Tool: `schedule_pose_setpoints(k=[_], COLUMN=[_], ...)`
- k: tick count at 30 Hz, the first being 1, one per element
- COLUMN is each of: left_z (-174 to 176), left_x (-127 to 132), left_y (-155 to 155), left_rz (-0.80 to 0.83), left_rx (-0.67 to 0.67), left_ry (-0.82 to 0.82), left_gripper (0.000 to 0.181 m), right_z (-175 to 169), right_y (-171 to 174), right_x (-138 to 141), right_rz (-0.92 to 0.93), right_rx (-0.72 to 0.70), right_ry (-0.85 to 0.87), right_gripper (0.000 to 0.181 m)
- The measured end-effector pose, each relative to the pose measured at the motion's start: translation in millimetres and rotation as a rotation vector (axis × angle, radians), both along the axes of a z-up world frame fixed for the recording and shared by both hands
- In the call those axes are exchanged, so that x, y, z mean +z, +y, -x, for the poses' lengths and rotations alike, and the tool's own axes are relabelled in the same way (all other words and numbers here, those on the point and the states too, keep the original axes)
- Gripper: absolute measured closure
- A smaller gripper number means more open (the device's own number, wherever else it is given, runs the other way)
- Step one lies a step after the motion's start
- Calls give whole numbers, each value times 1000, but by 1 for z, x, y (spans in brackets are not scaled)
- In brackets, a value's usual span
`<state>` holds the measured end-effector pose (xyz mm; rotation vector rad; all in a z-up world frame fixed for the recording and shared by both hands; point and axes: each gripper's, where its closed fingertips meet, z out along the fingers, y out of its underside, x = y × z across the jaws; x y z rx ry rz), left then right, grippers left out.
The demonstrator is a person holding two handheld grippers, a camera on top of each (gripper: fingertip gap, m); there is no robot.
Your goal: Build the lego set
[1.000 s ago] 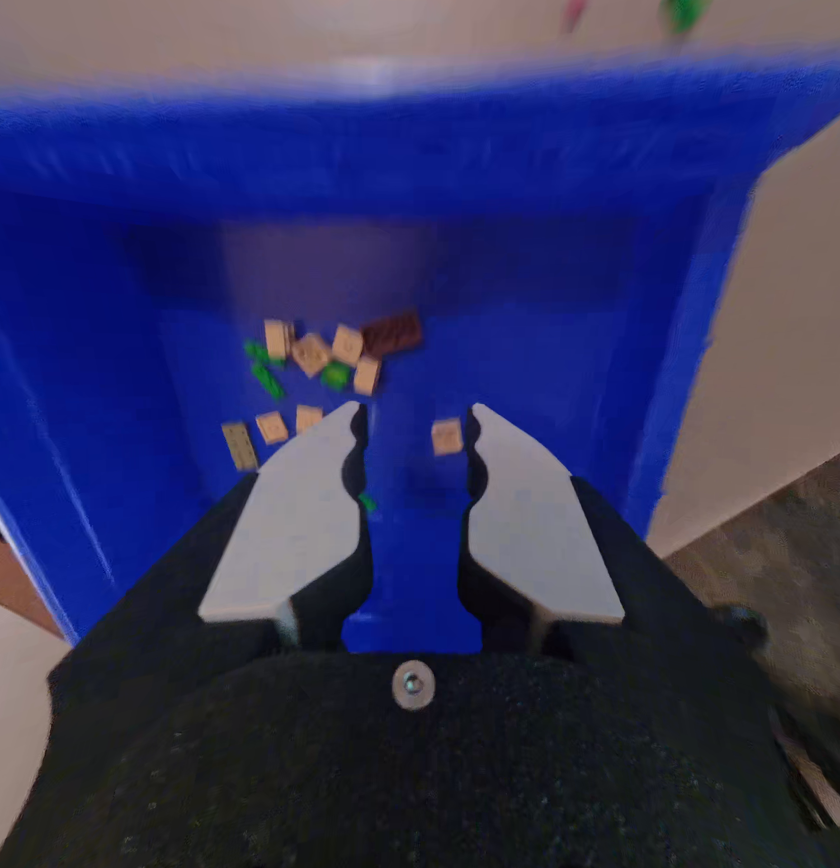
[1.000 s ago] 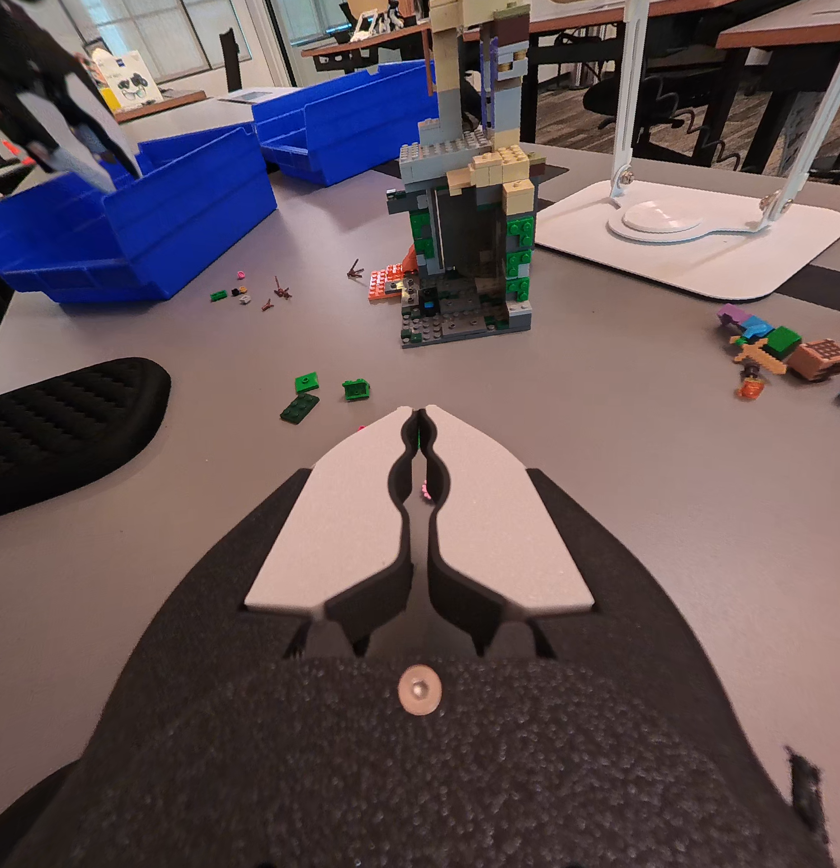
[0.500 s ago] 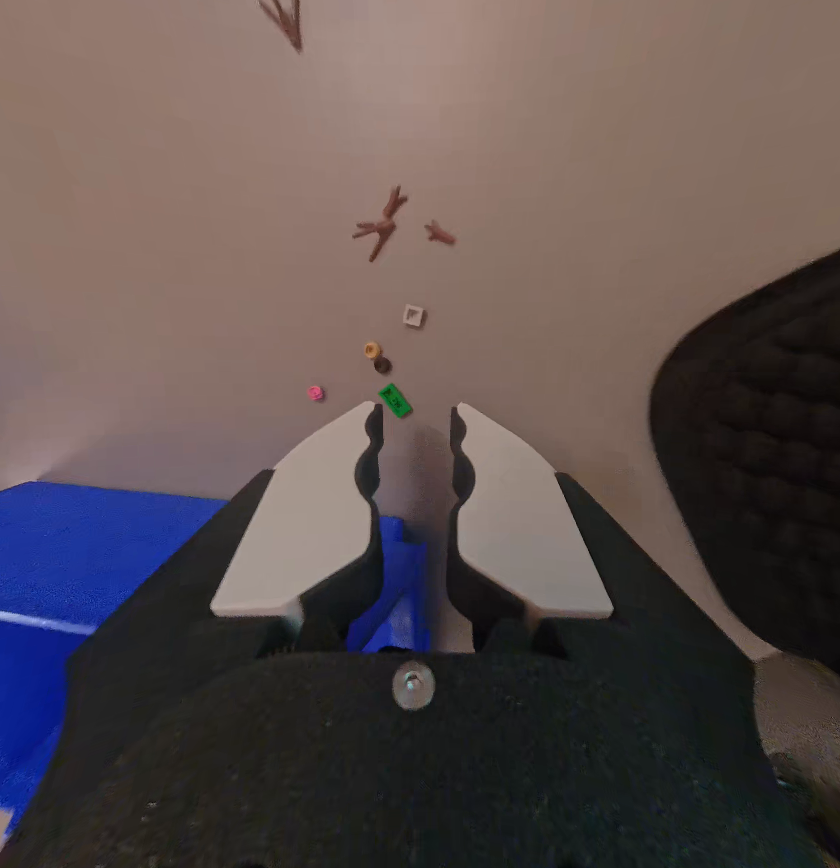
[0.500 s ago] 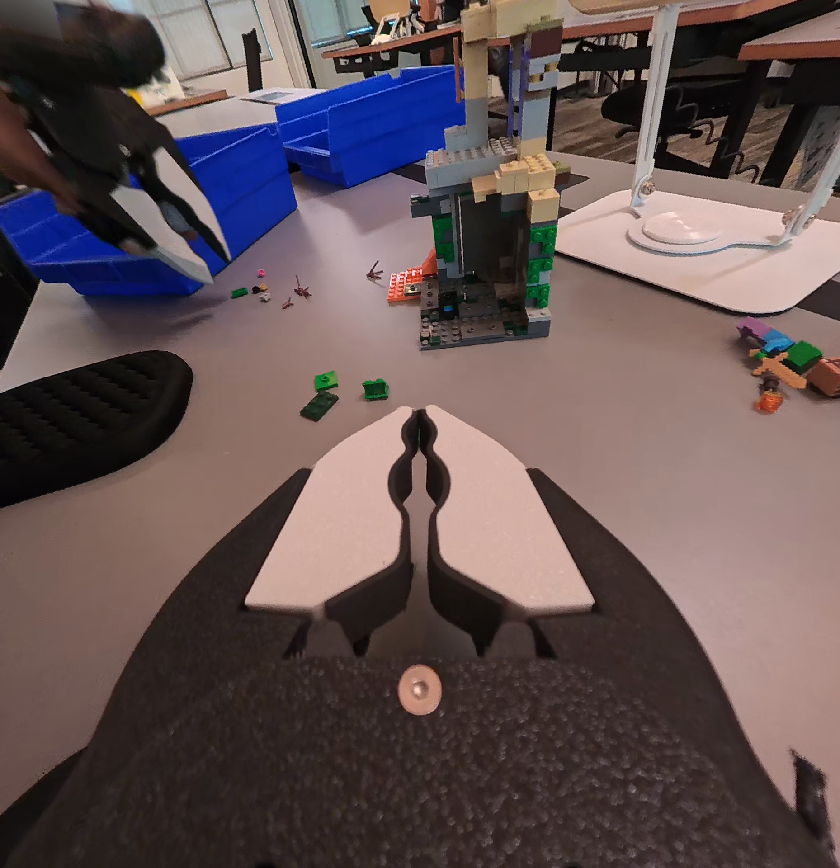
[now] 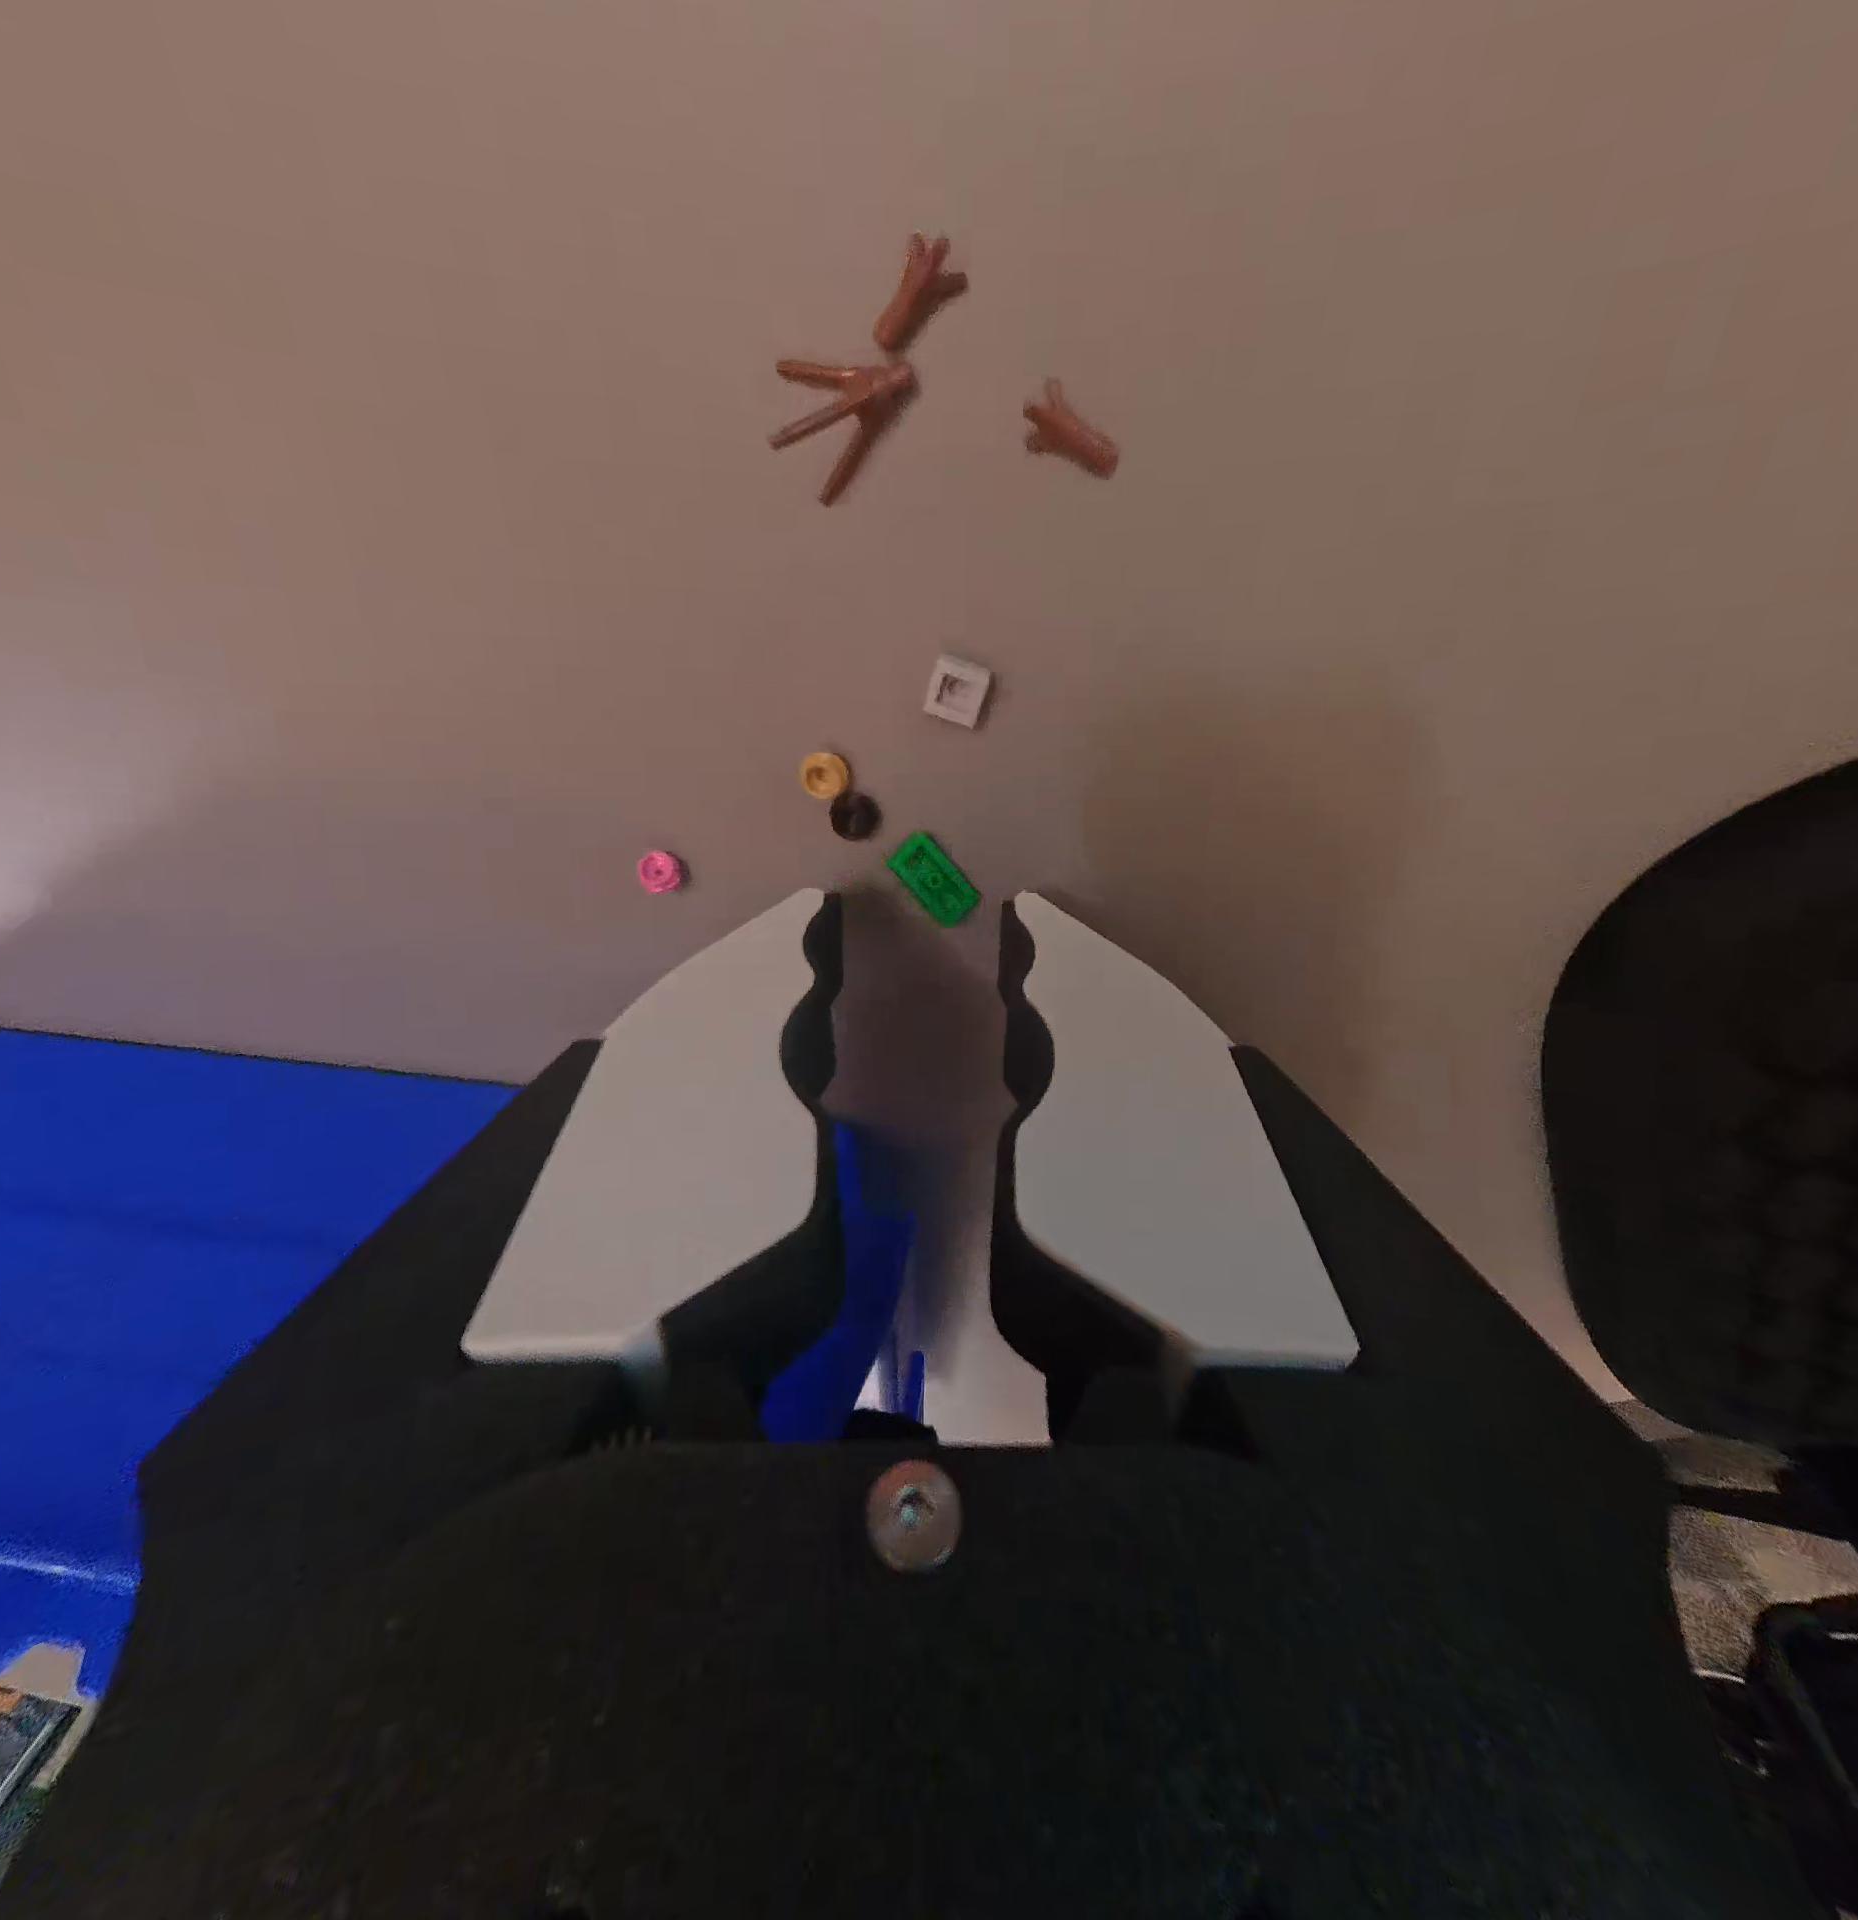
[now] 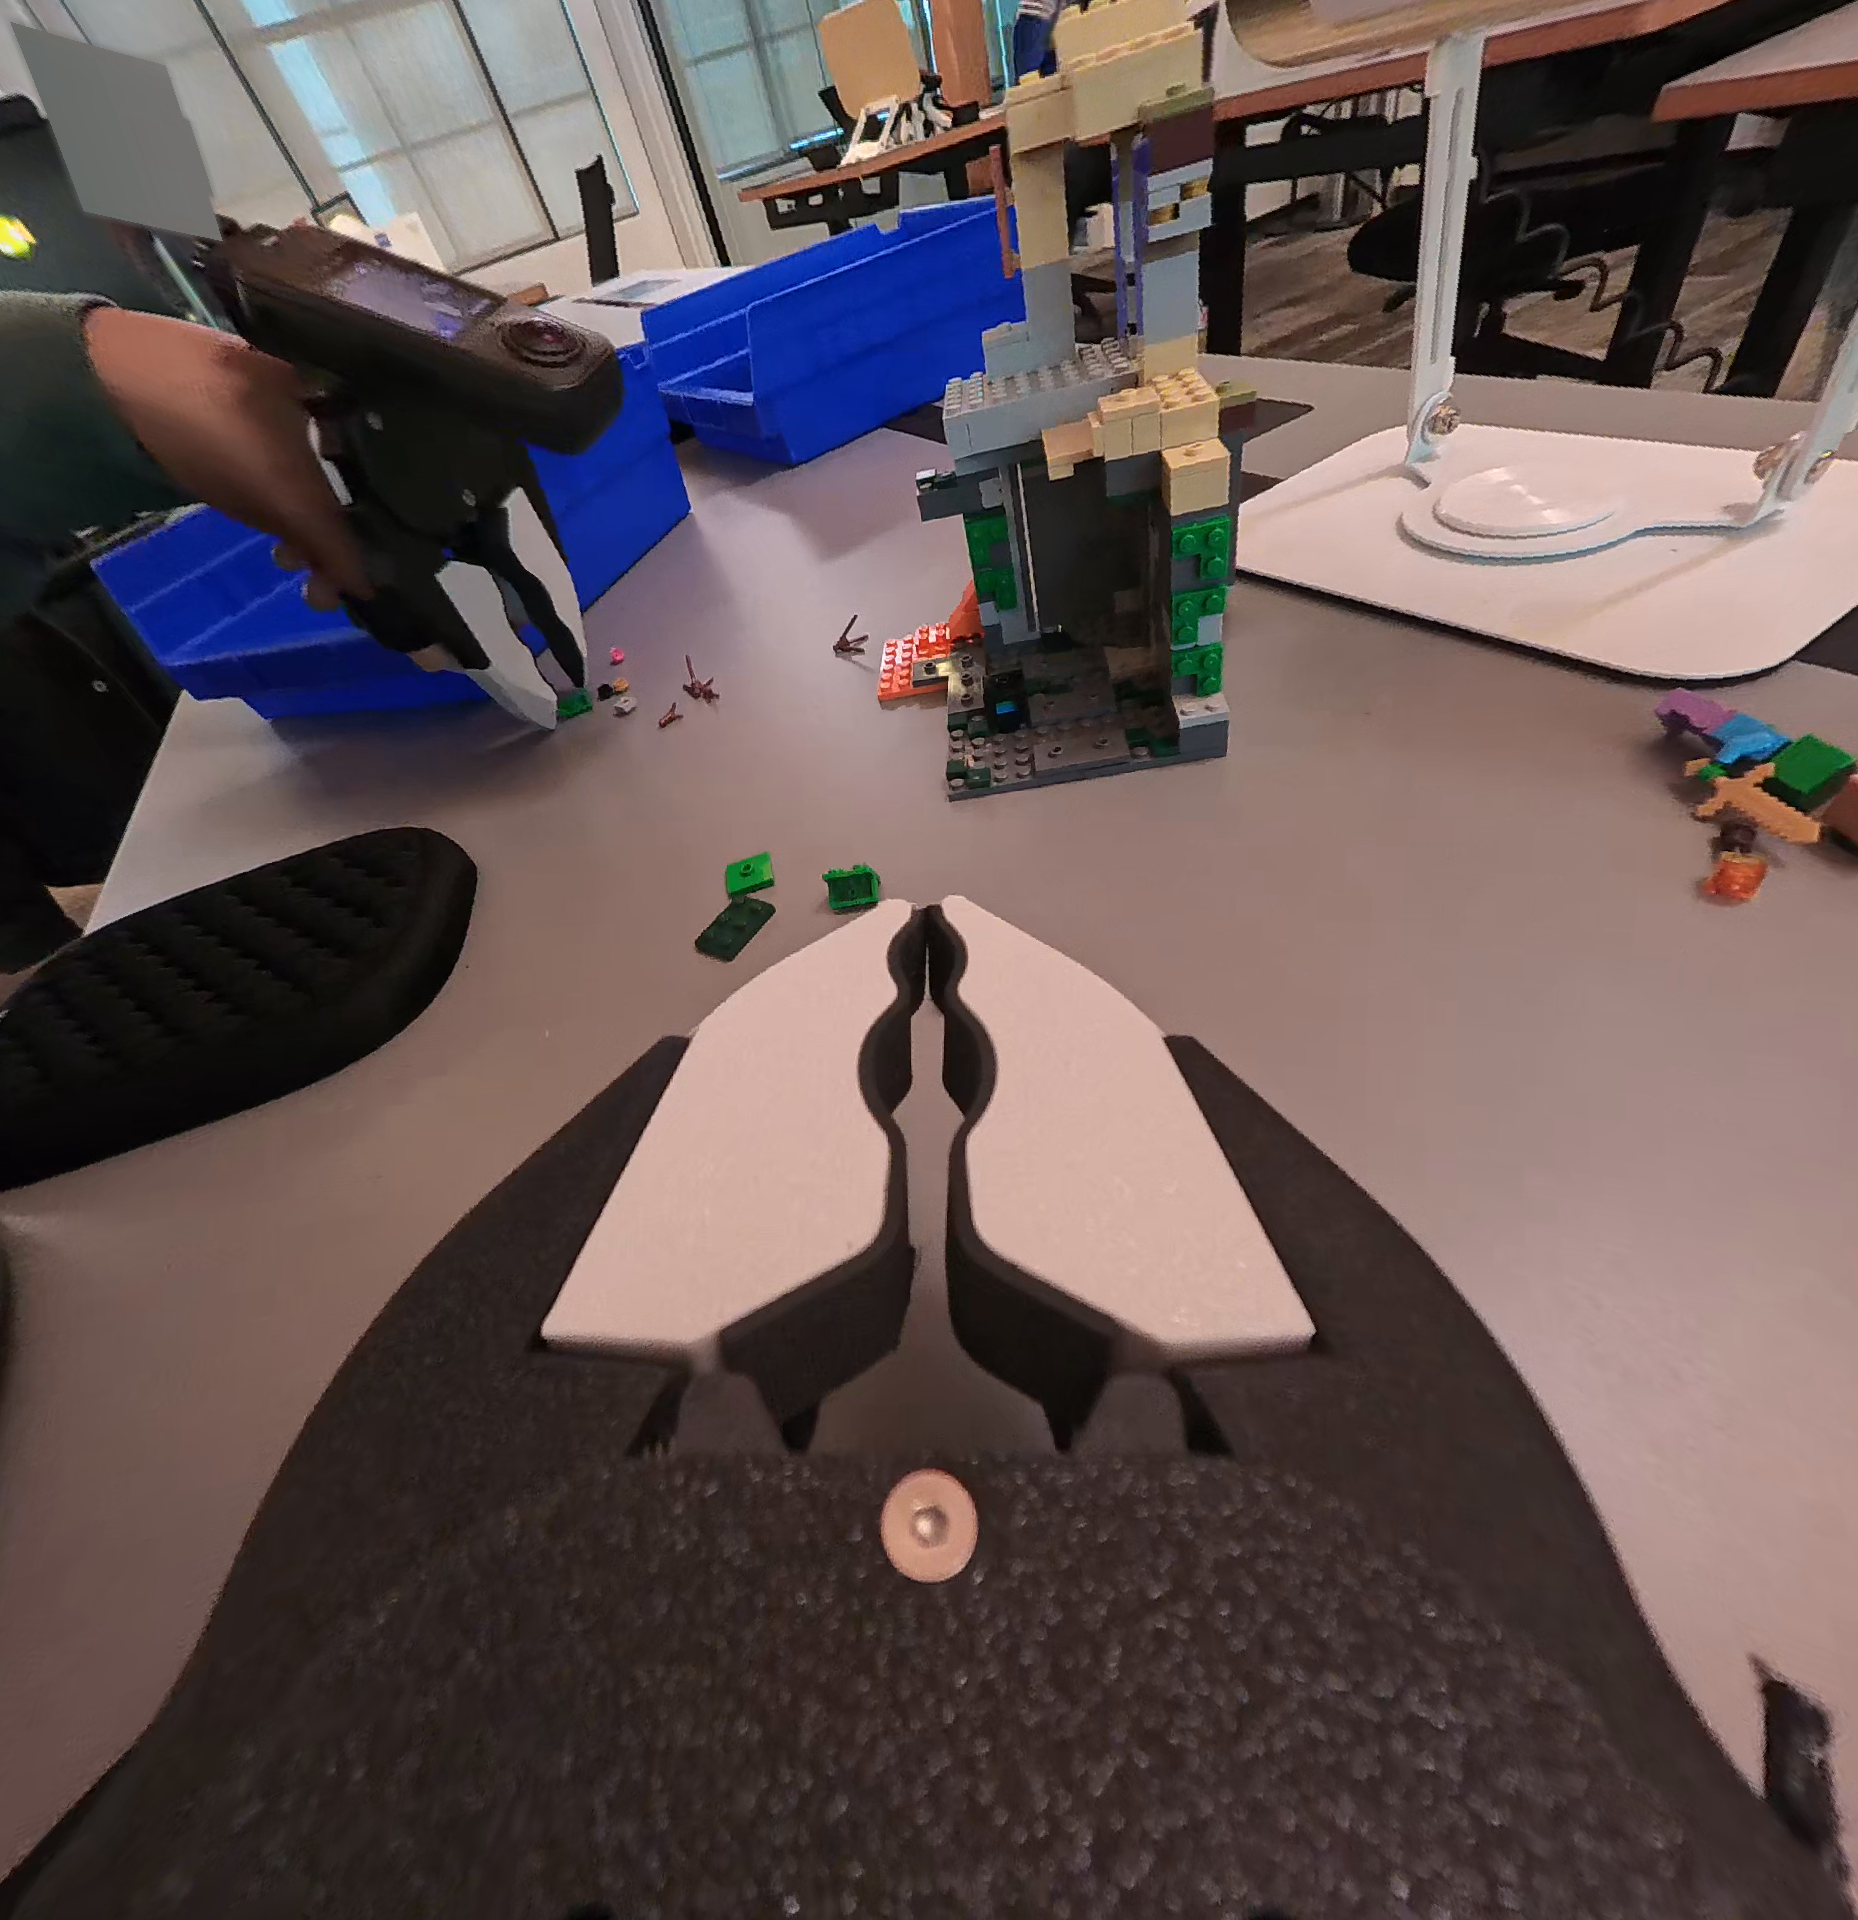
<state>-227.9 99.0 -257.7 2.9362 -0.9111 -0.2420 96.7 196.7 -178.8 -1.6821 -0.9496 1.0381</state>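
Our left gripper (image 5: 920,902) has dropped from the blue bin (image 6: 385,623) to the green plate (image 5: 933,879), empty fingers apart around it, so closing off-centre could flick it into the neighbouring studs, while our right gripper (image 6: 926,914) hangs closed.

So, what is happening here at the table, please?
A person is building a lego set with two handheld grippers. The left gripper is open, its fingers low over the table, closing in on a small green plate among tiny loose pieces beside a blue bin. The right gripper is shut and empty, hovering in front of the half-built lego tower.
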Motion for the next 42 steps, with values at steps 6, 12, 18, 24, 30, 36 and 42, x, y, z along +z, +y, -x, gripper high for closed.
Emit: schedule_pose_setpoints(k=[6, 12, 18, 24, 30, 36, 42], left_z=[-2, -8, -38, -125, -212, -252, -259], left_x=[-1, -2, 17, 66, 77, 82, 79], left_y=[1, 1, 6, 25, 31, 32, 32], left_rz=[50, 57, -141, -597, -869, -1029, -1082], left_rx=[37, 27, -90, -340, -619, -733, -782], left_ry=[-72, -115, -232, -289, -180, -90, 5], left_gripper=[157, 174, 175, 175, 175, 175, 175], right_z=[0, 0, 1, 30, 55, 59, 64], right_y=[0, 0, -3, -35, -63, -78, -79], right_x=[0, 0, 8, 16, 8, 8, 10], right_rz=[8, 8, -12, 64, 397, 583, 612], right_rx=[3, 4, 9, 159, 225, 217, 191], right_ry=[6, 6, 22, 4, -63, -24, 13], right_gripper=[181, 181, 181, 181, 164, 158, 162])
